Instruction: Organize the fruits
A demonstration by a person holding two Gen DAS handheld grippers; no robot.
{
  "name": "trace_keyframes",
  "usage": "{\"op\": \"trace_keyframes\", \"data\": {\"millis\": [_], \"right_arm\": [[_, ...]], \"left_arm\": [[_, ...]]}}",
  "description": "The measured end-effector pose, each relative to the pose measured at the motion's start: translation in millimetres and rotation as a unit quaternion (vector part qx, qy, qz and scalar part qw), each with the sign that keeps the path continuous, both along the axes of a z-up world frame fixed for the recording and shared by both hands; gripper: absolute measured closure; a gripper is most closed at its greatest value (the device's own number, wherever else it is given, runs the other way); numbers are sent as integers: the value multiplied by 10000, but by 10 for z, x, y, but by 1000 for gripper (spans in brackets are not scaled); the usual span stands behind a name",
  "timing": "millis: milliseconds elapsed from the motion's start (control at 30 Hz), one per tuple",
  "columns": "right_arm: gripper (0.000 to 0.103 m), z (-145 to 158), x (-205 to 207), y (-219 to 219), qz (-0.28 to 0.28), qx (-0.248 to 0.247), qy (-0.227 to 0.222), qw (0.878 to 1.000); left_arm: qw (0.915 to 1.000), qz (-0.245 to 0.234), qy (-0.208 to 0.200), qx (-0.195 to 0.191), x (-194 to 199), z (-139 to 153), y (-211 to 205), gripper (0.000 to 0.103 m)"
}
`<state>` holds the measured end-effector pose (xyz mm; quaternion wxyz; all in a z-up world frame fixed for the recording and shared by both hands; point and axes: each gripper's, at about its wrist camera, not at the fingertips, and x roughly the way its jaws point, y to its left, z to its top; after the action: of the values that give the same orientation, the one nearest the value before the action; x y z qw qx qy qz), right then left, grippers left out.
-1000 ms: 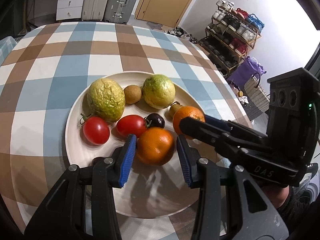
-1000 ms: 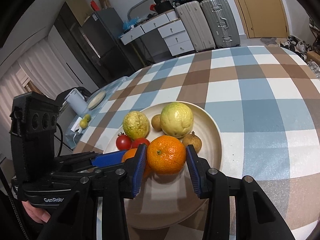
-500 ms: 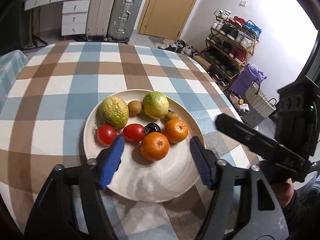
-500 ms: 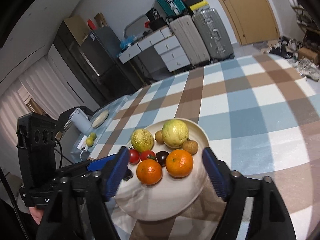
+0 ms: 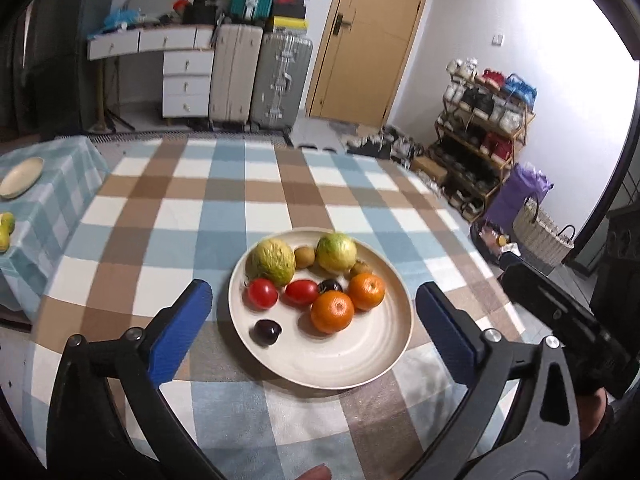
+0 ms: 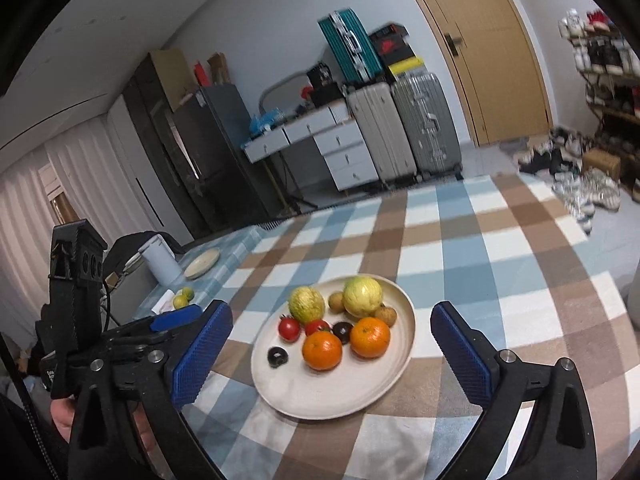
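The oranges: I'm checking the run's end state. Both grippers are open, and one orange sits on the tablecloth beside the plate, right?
Not quite. Both oranges sit on the plate, touching, as the left wrist view shows. The left gripper and right gripper are indeed open.

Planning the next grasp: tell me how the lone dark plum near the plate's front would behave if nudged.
The plum looks round and glossy, so it would probably roll and may slip between pads. It sits apart from the other fruit on the smooth plate, so nothing would likely stop it before the rim.
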<state>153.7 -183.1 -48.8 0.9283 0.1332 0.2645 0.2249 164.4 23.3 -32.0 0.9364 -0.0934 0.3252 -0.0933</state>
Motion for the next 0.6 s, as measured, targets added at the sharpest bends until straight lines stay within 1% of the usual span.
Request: {"op": "trace_keyframes", "data": {"millis": [67, 167, 233, 467, 600], "right_arm": [[1, 90, -125, 53, -62, -183, -325, 9993], [1, 197, -278, 152, -50, -442, -683, 9967], [1, 260, -376, 187, -28, -492, -868, 9950], [0, 412, -679, 268, -39, -604, -1404, 9882], [0, 447, -842, 294, -5, -625, -1659, 9842]], "left_arm": [[9999, 28, -124, 72, -80, 83, 6, 1], [9994, 46, -312, 169, -200, 196, -8, 1], [9986, 93, -473, 223, -318, 269, 4, 1], [9953, 238, -921, 199, -631, 459, 69, 1], [9897, 396, -1327, 369, -855, 534, 75, 1]]}}
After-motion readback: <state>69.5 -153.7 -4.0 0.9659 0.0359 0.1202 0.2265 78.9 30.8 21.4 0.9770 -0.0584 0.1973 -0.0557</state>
